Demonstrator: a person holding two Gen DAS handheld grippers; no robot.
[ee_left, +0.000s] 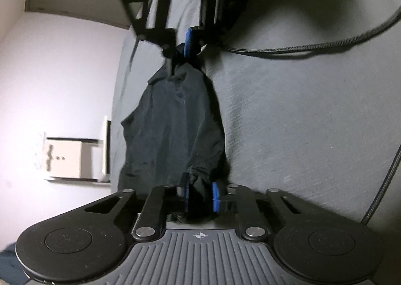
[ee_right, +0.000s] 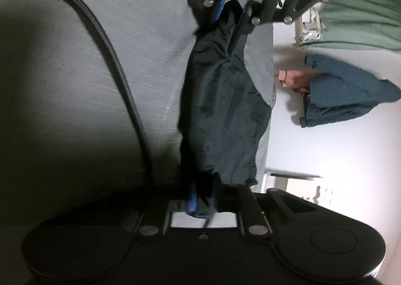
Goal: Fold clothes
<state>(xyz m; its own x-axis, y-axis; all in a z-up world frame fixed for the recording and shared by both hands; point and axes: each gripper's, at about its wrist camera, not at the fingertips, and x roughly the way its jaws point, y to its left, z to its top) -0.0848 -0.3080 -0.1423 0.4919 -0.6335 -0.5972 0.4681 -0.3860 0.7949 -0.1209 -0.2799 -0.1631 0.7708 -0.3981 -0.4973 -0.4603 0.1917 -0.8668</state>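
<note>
Left gripper (ee_left: 199, 194) blue pads clamped on one bunched end of dark navy fabric garment (ee_left: 175, 122). Right gripper (ee_right: 202, 201) clamped on opposite end. Garment stretched between both grippers, long axis running gripper to gripper, middle sagging wider. Grey bedsheet surface (ee_left: 300, 109) behind, black braided cable (ee_right: 107, 41) across it.

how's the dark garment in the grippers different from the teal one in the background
The dark garment is navy-black; the teal garment is a brighter blue-green. The dark garment is bunched and stretched between the left gripper and the right gripper, both shut on it; nothing grips the teal garment. The dark garment sits against the grey sheet, the teal garment against a white background. Both are crumpled, not yet folded.
</note>
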